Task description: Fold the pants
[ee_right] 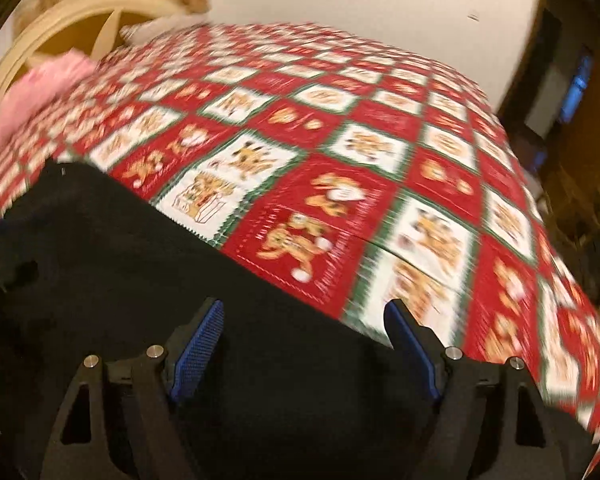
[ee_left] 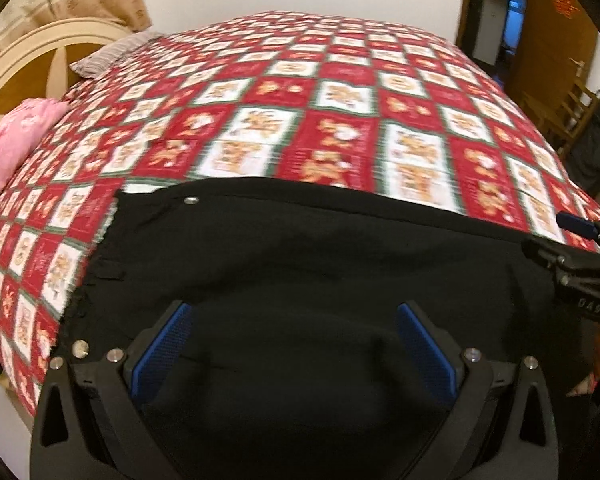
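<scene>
Pants [ee_left: 300, 264] along near bed edge; both tongs [ee_left: 294, 346] [ee_right: 306, 346] spread above; bedspread [ee_left: 340, 92] beyond bare.

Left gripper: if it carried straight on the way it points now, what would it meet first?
The black pants spread on the bed; the left gripper is open and angled down at the fabric just ahead, though the exact gap is hard to judge.

Warm dim light, motion blur, perhaps fisheye-warped edges.
</scene>
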Demonstrator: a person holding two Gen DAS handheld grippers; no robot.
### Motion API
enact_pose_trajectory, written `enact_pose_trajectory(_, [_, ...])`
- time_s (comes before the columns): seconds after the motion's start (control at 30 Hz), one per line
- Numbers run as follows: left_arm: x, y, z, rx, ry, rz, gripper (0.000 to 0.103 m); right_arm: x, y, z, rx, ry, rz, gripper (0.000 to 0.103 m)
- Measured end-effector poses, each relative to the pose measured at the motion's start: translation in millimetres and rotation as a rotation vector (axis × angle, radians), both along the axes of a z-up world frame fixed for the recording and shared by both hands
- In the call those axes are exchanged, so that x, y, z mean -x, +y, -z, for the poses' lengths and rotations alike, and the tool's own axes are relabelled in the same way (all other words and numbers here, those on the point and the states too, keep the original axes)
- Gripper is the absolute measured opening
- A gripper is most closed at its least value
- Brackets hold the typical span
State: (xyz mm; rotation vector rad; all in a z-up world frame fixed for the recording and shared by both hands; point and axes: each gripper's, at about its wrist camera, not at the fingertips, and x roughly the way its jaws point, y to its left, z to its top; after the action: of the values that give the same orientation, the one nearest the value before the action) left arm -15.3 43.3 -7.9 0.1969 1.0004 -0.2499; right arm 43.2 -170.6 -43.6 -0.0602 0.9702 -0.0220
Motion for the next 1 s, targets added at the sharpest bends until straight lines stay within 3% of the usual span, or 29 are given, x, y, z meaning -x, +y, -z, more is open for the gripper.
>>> enact_pose_trajectory(0.03, [-3.7,5.0,0.6,0.001,0.001,-0.011,0.103,-5.9,2.7,5.0,0.009,0.01,-0.02,0.08])
enact_pose_trajectory(0.1, [-10.1,15.9,1.8,0.002,0.004,-0.028,0.103,-16.9,5.7,17.7,0.006,0.048,-0.056,0.067])
enact_pose_trajectory(0.13, [-12.4,20.1,1.9,-0.001,0.003,-0.032,0.103,-17.4,3.7,20.2,-0.024,0.05,-0.062,0.065])
enact_pose_trajectory(0.2, [-16.1,30.3,2.4,-0.009,-0.001,-0.04,0.103,-16.4,1.0,20.1,-0.091,0.031,-0.078,0.051])
enact_pose_trajectory(0.4, [-28.4,66.2,2.8,0.003,0.009,-0.094,0.103,-9.1,6.3,17.7,-0.108,0.042,-0.161,0.031])
enact_pose_trajectory(0.53, [-34.8,86.1,-0.8,0.039,0.038,-0.135,0.103,-9.0,5.3,16.3,-0.121,0.026,-0.158,0.033])
enact_pose_trajectory(0.6, [-35.3,91.5,-2.9,0.059,0.044,-0.139,0.103,-11.8,5.8,19.5,-0.154,0.027,-0.173,0.051])
enact_pose_trajectory(0.63, [-36.1,92.7,-3.6,0.065,0.047,-0.138,0.103,-11.3,9.2,20.4,-0.153,0.022,-0.191,0.055])
enact_pose_trajectory(0.73, [-38.4,91.7,-4.8,0.041,0.042,-0.132,0.103,-11.2,22.1,22.5,-0.072,0.027,-0.22,0.053])
enact_pose_trajectory(0.77, [-38.8,92.0,-6.1,0.035,0.038,-0.133,0.103,-11.0,25.5,20.7,-0.067,0.038,-0.242,0.039])
enact_pose_trajectory(0.8, [-39.2,92.2,-7.0,0.041,0.037,-0.135,0.103,-10.3,27.0,17.5,-0.065,0.048,-0.25,0.017])
enact_pose_trajectory(0.83, [-39.6,92.9,-7.7,0.052,0.041,-0.137,0.103,-9.6,27.4,14.9,-0.051,0.057,-0.249,0.01])
enact_pose_trajectory(1.0, [-38.3,99.2,-12.5,0.065,0.039,-0.137,0.103,19.8,30.3,-13.9,-0.066,-0.016,-0.284,0.005])
